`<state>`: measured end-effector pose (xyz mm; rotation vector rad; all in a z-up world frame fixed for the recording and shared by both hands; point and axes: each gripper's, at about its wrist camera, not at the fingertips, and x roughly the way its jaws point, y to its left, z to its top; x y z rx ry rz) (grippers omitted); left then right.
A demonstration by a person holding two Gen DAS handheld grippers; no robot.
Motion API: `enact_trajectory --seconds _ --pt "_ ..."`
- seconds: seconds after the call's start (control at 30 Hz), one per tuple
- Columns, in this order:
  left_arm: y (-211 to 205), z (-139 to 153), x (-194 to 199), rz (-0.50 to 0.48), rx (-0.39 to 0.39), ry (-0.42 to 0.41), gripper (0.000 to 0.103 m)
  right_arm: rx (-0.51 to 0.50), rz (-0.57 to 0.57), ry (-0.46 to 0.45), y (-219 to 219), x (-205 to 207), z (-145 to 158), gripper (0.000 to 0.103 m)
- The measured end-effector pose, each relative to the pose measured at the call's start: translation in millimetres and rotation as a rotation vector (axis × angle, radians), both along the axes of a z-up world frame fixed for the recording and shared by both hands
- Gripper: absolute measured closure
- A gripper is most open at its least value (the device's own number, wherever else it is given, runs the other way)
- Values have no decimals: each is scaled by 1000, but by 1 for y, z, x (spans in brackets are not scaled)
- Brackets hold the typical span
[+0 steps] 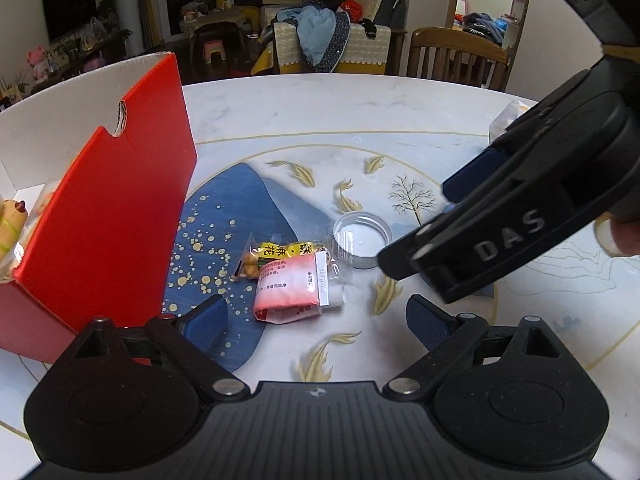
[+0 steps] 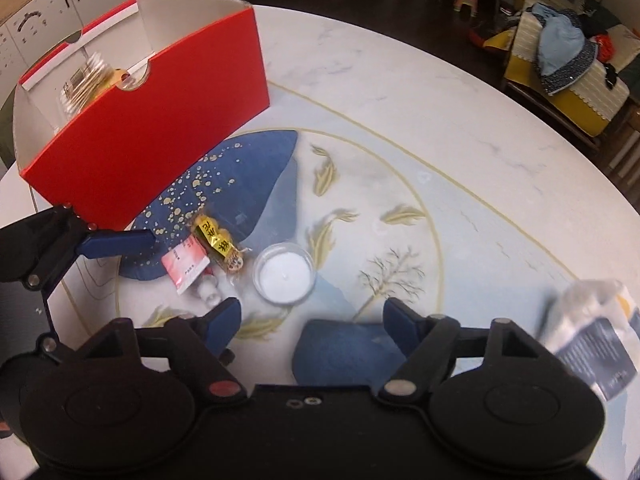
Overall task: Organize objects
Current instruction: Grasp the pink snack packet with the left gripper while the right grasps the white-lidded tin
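A red cardboard box [image 1: 120, 208] stands open at the table's left, also in the right wrist view [image 2: 160, 120], with several items inside. On the table lie a pink-and-white packet [image 1: 292, 292] [image 2: 186, 266], a yellow snack packet [image 1: 272, 256] [image 2: 218, 242] and a white jar lid [image 1: 362, 240] [image 2: 285, 272]. My left gripper [image 1: 316, 318] is open just in front of the pink packet. My right gripper [image 2: 312, 320] is open and empty, just short of the lid; its body shows at the right of the left wrist view [image 1: 500, 236].
A crinkly white-and-dark bag [image 2: 596, 332] lies at the table's right. A wooden chair [image 1: 456, 56] stands behind the far edge. The round marble table [image 2: 400, 100] has a painted fish pattern.
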<state>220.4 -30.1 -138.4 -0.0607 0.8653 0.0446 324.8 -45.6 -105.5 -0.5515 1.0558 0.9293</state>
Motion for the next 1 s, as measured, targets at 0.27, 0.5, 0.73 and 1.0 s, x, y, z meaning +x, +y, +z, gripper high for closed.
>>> enact_trajectory --seconds 0.27,0.5,0.73,1.0 --pt "9 -6 6 39 -16 6 32 -14 38 -13 14 2 -12 43" --pt "13 -4 6 51 -26 -3 53 -12 35 -9 20 1 -17 56" --pt "14 -2 4 50 -22 5 54 16 2 -37 17 -2 -14 66" --pt "10 6 -6 33 -40 5 54 53 -64 -29 -12 -10 2 66"
